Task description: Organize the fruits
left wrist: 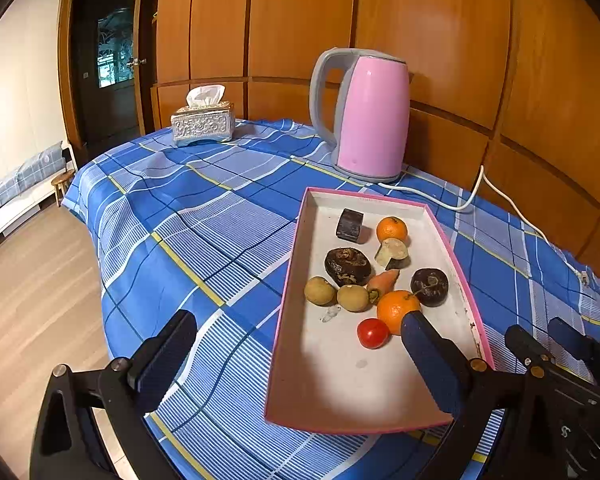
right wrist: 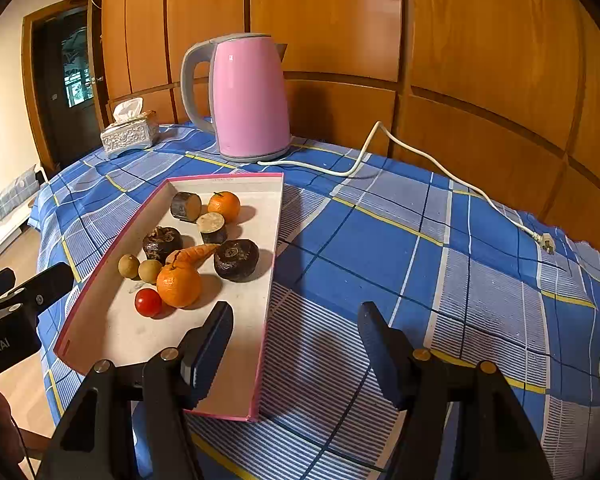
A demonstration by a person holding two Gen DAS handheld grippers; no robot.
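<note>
Left gripper: jaws spread wide and empty, one finger over the checked cloth, the other over the tray's near right part, its tip just before the nearer orange.
Right gripper: jaws spread, nothing between them; left finger above the tray's near right corner, right finger above bare cloth.
Tray: shallow, pink-rimmed, long axis running away from the cameras toward the kettle; near half bare.
Fruits: all lie in the tray's middle and far part.
Cherry tomato: nearest piece, just beside the nearer orange.
Carrot: long axis crosswise to the tray, thin tip pointing right in the right wrist view.
Far orange: near the tray's far end, beside two cut dark-skinned pieces.
Kettle: pink, upright just beyond the tray, handle to the left.
Cord: white, trailing right across the cloth, plug lying loose.
Tissue box: far left corner of the cloth.
</note>
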